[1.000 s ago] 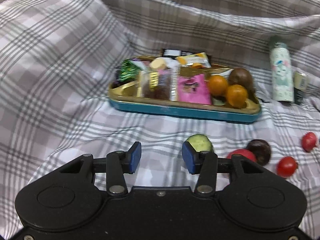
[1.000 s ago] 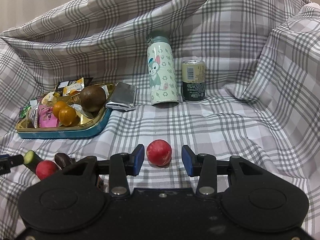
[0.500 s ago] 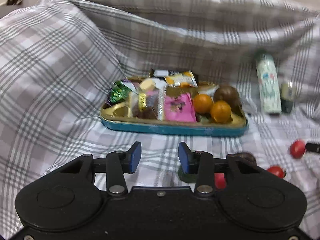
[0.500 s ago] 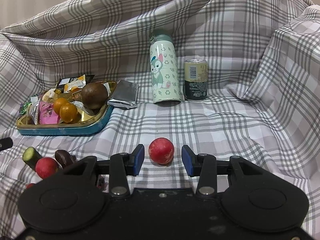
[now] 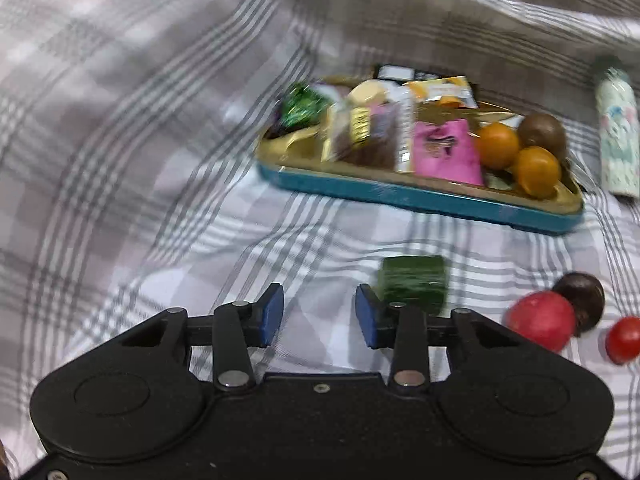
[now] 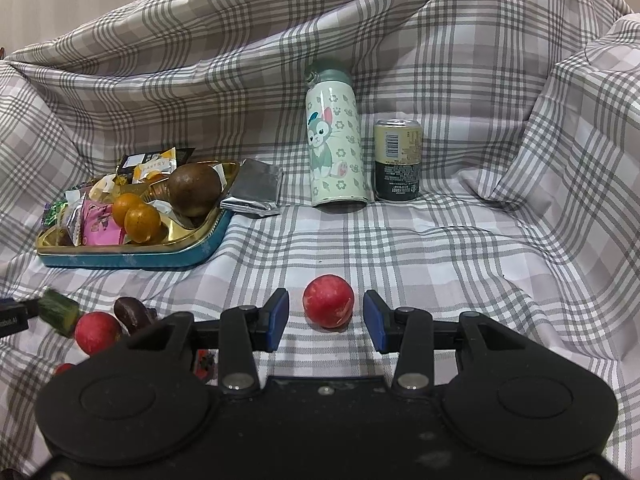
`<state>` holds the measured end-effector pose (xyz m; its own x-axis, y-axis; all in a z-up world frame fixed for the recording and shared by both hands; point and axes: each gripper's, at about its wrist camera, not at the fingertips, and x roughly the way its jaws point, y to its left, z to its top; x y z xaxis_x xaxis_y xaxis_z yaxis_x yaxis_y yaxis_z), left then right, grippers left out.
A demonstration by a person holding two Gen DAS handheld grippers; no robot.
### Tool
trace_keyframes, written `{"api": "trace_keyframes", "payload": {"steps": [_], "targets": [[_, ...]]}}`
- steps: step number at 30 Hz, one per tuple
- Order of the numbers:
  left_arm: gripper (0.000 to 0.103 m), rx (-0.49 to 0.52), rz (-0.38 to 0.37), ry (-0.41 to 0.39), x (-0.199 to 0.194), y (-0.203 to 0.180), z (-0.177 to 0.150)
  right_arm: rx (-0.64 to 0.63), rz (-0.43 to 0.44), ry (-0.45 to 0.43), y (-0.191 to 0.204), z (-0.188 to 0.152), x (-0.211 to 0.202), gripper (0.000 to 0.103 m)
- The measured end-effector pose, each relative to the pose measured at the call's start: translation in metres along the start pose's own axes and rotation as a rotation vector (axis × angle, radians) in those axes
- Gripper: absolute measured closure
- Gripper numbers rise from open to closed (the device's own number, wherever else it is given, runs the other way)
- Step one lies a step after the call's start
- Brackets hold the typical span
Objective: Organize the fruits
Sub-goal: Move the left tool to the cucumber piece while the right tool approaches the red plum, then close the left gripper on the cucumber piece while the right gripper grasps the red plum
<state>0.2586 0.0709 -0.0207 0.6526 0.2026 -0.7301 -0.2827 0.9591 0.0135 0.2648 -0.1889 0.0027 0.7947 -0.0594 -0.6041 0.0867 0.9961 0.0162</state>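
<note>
Setting: a grey and white checked cloth (image 6: 400, 248) is draped over the surface and rises in folds behind.
Right tongs (image 6: 326, 316): jaws wide apart and holding nothing, low over the cloth, blue pads facing inward.
Red fruit (image 6: 329, 306): round, lying on the cloth between the two blue pads, touching neither, a little nearer the left pad.
Left tongs (image 5: 319, 315): jaws wide apart and empty; this view is blurred.
Cucumber piece (image 5: 413, 283): dark green, on the cloth just beyond and to the right of the right pad, outside the gap.
Other loose fruit: a second red fruit (image 5: 540, 320), a dark brown fruit (image 5: 582, 296) touching it, and a small tomato (image 5: 624, 339) lie close together, right of the cucumber.
Tray (image 6: 132, 258): teal wall, gold inside, already holding two oranges (image 6: 136, 216), a brown fruit (image 6: 195, 189) and snack packets (image 6: 96, 216).
Step in hand: probably the right tongs gripping the red fruit to carry it to the tray.
Doing it well: centre the fruit in the gap, close across its widest part, and squeeze gently since a round, smooth fruit may roll or slip out.
Risk: the soft cloth could bunch under the pads.
</note>
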Motion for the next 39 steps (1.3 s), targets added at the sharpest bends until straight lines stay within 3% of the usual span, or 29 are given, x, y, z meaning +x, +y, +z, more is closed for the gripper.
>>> {"api": "trace_keyframes", "payload": {"steps": [5, 10, 18, 25, 29, 31, 35, 39], "targets": [[0.056, -0.076, -0.03, -0.016, -0.005, 0.013, 0.003, 0.005, 0.001, 0.01, 0.001, 0.002, 0.004, 0.059], [0.056, -0.085, -0.093, -0.064, -0.016, 0.012, 0.004, 0.0, -0.004, 0.007, 0.003, 0.006, 0.009, 0.059], [0.054, -0.026, -0.193, -0.139, -0.027, -0.004, 0.005, -0.005, -0.023, 0.024, 0.008, 0.011, 0.033, 0.059], [0.049, 0.071, -0.176, -0.218, -0.036, -0.023, -0.002, 0.009, -0.016, 0.037, 0.005, 0.011, 0.039, 0.059], [0.049, 0.075, -0.094, -0.149, -0.019, -0.025, -0.001, 0.01, -0.015, 0.045, 0.003, 0.01, 0.04, 0.059], [0.049, 0.043, -0.088, -0.109, -0.013, -0.019, 0.001, 0.018, -0.01, 0.047, 0.002, 0.011, 0.041, 0.059], [0.05, -0.044, -0.133, -0.104, -0.016, -0.004, 0.003, 0.034, -0.01, 0.036, 0.0, 0.013, 0.038, 0.059], [0.05, -0.036, -0.199, -0.156, -0.028, -0.005, 0.001, 0.034, -0.012, 0.037, 0.0, 0.013, 0.038, 0.059]]}}
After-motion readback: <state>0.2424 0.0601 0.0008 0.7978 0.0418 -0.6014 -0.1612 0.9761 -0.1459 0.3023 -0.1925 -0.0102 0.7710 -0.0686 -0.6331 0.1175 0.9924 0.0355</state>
